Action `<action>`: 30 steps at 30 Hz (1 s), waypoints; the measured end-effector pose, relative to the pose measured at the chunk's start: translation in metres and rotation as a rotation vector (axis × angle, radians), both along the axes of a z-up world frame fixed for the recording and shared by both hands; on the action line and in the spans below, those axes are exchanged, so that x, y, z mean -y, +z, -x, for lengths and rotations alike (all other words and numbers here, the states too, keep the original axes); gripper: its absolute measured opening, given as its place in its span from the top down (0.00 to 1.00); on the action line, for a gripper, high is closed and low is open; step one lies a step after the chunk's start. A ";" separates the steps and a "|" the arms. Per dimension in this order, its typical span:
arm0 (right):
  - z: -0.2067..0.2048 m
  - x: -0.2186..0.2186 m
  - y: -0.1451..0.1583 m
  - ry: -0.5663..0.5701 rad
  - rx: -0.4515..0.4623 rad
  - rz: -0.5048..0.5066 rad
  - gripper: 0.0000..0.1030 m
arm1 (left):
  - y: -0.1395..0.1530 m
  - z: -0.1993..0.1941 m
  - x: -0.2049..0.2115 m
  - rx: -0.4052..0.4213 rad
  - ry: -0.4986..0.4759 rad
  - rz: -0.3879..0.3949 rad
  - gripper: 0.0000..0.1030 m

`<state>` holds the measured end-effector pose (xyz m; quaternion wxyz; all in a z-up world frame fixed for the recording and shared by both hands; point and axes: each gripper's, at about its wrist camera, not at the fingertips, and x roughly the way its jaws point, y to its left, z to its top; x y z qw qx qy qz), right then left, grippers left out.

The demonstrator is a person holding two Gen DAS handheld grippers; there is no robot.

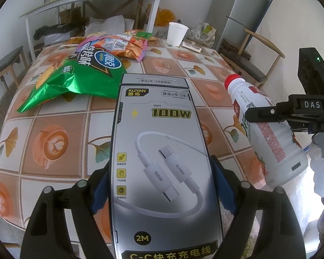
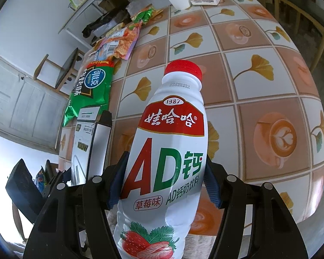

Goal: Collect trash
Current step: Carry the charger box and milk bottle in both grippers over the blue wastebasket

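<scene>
Nearest the left wrist lens, the cable box (image 1: 162, 161) is pinched flat between the jaws of the left gripper (image 1: 162, 185), while the right gripper (image 2: 164, 183) clamps the white drink bottle (image 2: 166, 151) by its waist, both lifted above the near edge of the table (image 2: 259, 69). Carrying these well probably means keeping both grips firm and level, since the bottle's smooth sides could slip. Farther off, at ten o'clock in the left view, the green snack bag (image 1: 75, 79) and orange wrapper (image 1: 127, 45) still lie on the table, with the paper cup (image 1: 176, 34) at twelve.
</scene>
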<state>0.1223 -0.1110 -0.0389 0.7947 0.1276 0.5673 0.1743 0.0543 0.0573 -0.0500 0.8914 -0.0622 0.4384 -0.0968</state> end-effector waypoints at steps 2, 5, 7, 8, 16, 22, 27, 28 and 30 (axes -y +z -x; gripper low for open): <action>0.000 -0.001 0.000 -0.001 0.002 -0.007 0.42 | 0.001 0.000 -0.001 0.005 0.000 0.002 0.22; 0.001 0.000 0.003 0.000 0.009 -0.024 0.42 | 0.006 0.001 -0.001 0.018 0.003 0.012 0.22; 0.002 0.001 0.007 0.000 0.019 -0.039 0.42 | 0.012 0.001 0.000 0.028 0.003 0.020 0.22; 0.002 0.003 0.010 -0.001 0.026 -0.047 0.42 | 0.014 0.002 0.000 0.033 0.002 0.023 0.22; 0.007 0.018 0.029 -0.012 0.081 -0.097 0.42 | 0.039 -0.002 0.013 0.077 -0.021 0.056 0.22; 0.014 0.037 0.046 -0.042 0.125 -0.134 0.43 | 0.061 -0.012 0.029 0.121 -0.048 0.082 0.22; 0.025 0.057 0.058 -0.083 0.160 -0.151 0.43 | 0.077 -0.023 0.048 0.138 -0.090 0.115 0.22; 0.027 0.062 0.060 -0.090 0.165 -0.153 0.43 | 0.079 -0.025 0.052 0.139 -0.099 0.119 0.22; 0.031 0.074 0.063 -0.112 0.176 -0.155 0.43 | 0.085 -0.029 0.062 0.147 -0.120 0.127 0.22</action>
